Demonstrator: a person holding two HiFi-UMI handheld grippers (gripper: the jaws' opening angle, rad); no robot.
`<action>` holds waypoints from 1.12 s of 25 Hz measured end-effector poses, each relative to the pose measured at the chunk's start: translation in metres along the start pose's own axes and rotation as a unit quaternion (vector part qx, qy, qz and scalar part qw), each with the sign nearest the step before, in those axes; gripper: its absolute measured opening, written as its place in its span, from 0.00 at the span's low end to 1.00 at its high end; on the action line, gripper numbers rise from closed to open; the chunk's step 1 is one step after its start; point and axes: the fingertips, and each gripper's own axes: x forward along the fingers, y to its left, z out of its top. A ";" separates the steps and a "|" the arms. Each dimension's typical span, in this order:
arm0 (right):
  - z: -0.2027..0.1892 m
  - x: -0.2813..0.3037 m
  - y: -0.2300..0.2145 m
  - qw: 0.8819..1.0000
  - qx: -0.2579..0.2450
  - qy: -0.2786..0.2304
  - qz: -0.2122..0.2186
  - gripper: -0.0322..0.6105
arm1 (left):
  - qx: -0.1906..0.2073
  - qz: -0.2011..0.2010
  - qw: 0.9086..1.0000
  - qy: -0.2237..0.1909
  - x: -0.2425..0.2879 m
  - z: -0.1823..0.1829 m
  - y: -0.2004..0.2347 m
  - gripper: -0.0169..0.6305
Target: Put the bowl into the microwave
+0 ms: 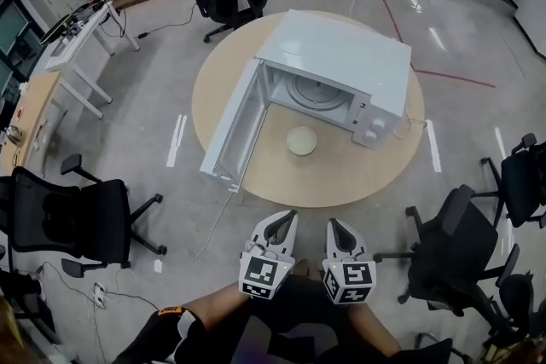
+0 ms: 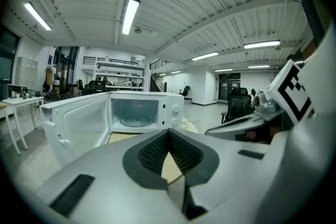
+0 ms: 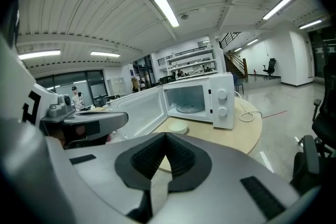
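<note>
The microwave (image 1: 341, 64) stands on the bench (image 1: 358, 179), its door (image 1: 235, 128) swung out left. The bowl (image 1: 301, 141) lies before its cavity. My left gripper (image 1: 285, 220) and right gripper (image 1: 333, 226) hang side by side, short of the bench's near edge.

Pale bowl (image 1: 301, 141) sits upright before the open white microwave (image 1: 341, 55)

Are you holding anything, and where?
Nothing. The left hand-held gripper and right hand-held gripper are shut and empty; the bowl sits on the table.
</note>
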 end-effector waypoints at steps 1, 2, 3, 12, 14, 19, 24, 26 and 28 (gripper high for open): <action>0.002 0.005 0.000 1.000 0.000 0.002 0.000 0.07 | 0.000 0.000 1.000 0.001 0.003 0.001 0.004 0.09; 0.004 0.010 0.000 1.000 0.001 0.003 0.001 0.07 | -0.001 0.001 1.000 0.002 0.006 0.001 0.008 0.09; 0.006 0.015 -0.001 1.000 0.001 0.006 0.001 0.07 | -0.002 0.001 1.000 0.004 0.010 0.002 0.013 0.09; 0.026 0.065 -0.007 1.000 -0.006 0.022 0.000 0.07 | -0.014 0.002 1.000 0.004 0.042 0.011 0.053 0.09; 0.030 0.077 -0.010 1.000 -0.006 0.026 -0.004 0.07 | -0.017 0.000 1.000 0.002 0.052 0.013 0.063 0.09; 0.039 0.103 -0.019 0.999 -0.006 0.037 -0.016 0.07 | -0.029 -0.007 1.000 0.002 0.075 0.015 0.086 0.09; 0.049 0.128 -0.019 0.998 -0.009 0.048 -0.028 0.07 | -0.037 -0.019 0.999 0.000 0.093 0.019 0.109 0.09; 0.053 0.137 -0.019 0.998 -0.011 0.050 -0.034 0.07 | -0.035 -0.025 0.999 0.002 0.100 0.022 0.117 0.09; 0.058 0.143 -0.022 0.998 -0.010 0.051 -0.044 0.07 | -0.031 -0.035 0.999 0.001 0.107 0.023 0.122 0.09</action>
